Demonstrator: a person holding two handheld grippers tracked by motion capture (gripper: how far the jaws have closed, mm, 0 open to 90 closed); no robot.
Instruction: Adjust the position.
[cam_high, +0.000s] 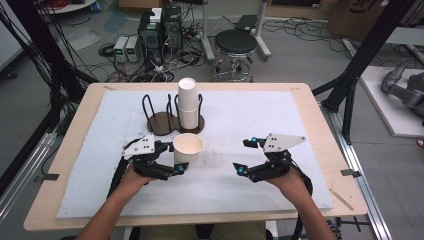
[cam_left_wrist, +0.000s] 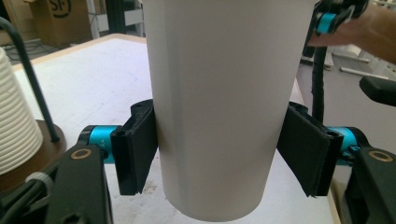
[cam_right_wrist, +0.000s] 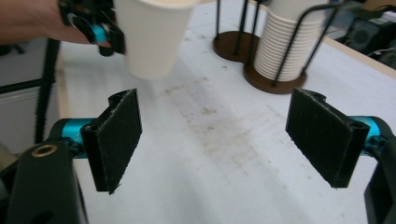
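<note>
The paper cup (cam_high: 188, 147) sits clamped in the left gripper (cam_high: 176, 156), apparently just pulled from the stack (cam_high: 187, 102); the right gripper (cam_high: 246, 156) gapes empty, likely to receive it

Left tongs (cam_high: 170, 156) clamped; right tongs (cam_high: 245, 156) spread wide.

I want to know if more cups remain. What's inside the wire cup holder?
A stack of paper cups fills one ring of the holder; the other ring looks empty. The stack's bottom cups are nested, uncountable.
</note>
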